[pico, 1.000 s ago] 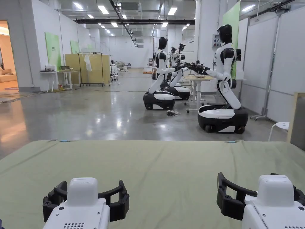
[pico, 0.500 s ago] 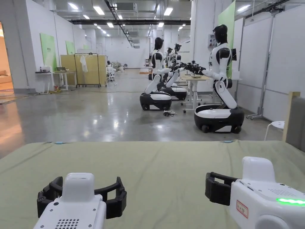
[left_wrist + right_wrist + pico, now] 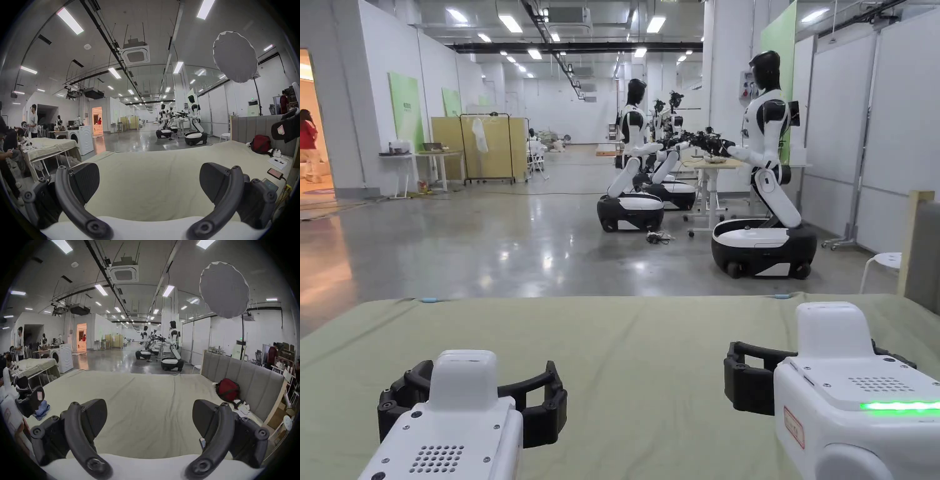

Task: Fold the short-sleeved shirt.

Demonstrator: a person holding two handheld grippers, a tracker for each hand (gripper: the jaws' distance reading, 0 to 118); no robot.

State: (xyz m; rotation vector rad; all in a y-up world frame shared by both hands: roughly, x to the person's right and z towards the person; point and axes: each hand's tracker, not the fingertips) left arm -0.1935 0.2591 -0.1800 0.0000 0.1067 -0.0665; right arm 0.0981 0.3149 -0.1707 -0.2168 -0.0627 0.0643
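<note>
Green sheet [image 3: 637, 337] lies bare under both grippers, a crumpled blue garment [image 3: 42, 410] at its left edge possibly the shirt; left gripper [image 3: 149, 183] and right gripper [image 3: 150, 417] hover side by side, jaws wide apart, holding nothing.

Bright, even light pours down from rows of long white ceiling strip lamps [image 3: 511, 23], and the polished grey concrete floor [image 3: 506, 250] throws it back in pale smeared glare patches. A warm orange glow spills from the open doorway [image 3: 97, 120] at the left. The head view is sharp and straight-lined. Both gripper views bulge hard, fisheye style, with black vignetted corners and softened, bent edges; they read dimmer and greyer. A thin green indicator strip [image 3: 899, 406] glows on the white casing. Shadows on the pale green sheet [image 3: 650, 350] are faint and soft.
</note>
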